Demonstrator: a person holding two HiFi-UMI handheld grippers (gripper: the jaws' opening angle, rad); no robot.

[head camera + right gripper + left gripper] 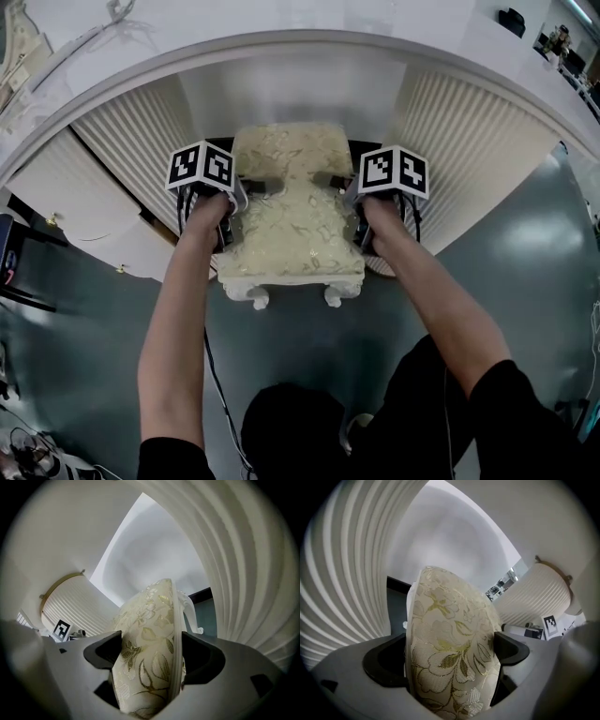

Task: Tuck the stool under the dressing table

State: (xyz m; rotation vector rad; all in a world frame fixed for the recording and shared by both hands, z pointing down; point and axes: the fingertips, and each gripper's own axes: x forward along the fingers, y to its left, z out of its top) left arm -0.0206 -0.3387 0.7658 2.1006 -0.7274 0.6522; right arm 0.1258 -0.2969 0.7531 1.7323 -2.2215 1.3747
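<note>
Head view: left claw [249,187] and right claw [339,183] tight on stool [291,230], between fluted pedestals [469,131] of dressing table [281,42].

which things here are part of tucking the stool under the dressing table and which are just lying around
Part of the job:
- stool
- dressing table
- left gripper and right gripper, each shut on one side of the seat

Just lying about:
- dark object beyond the table, far right
- tangle of wires at bottom left
- black device at the left edge
</note>
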